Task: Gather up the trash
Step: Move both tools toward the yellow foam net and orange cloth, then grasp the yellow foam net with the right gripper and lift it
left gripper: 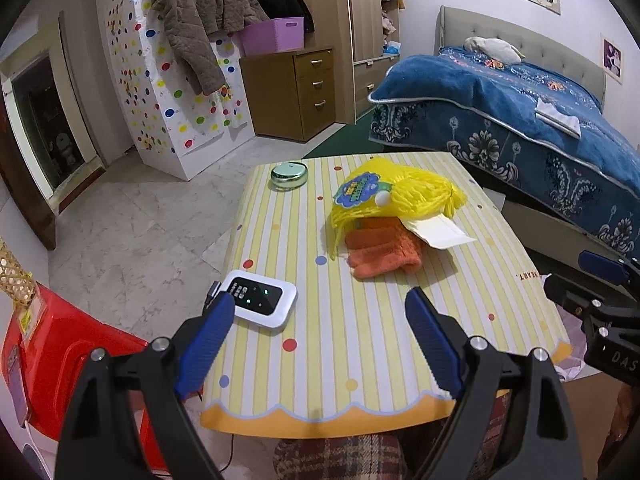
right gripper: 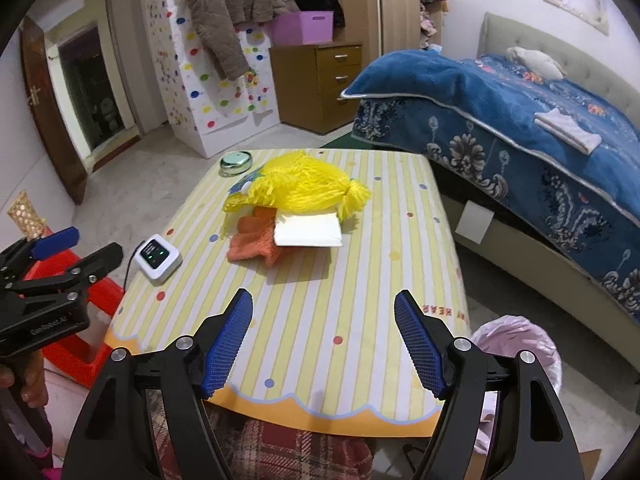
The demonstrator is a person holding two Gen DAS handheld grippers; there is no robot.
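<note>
Both the left gripper [left gripper: 320, 316] and the right gripper [right gripper: 324, 318] hang wide apart and empty over the near edge of the striped table [right gripper: 360, 280]. The pink-lined trash bin [right gripper: 520, 344] sits low to the right, its contents hidden. Further off, the white paper [right gripper: 310, 232] still lies on the orange cloth [right gripper: 252, 244], half tucked under yellow yarn [right gripper: 304, 188], so collecting looks undone.

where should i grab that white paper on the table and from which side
Grip the white paper by its bare near-right corner, coming in from the right. Its far edge is tucked under the yellow yarn and its left end overlaps the orange cloth.
</note>
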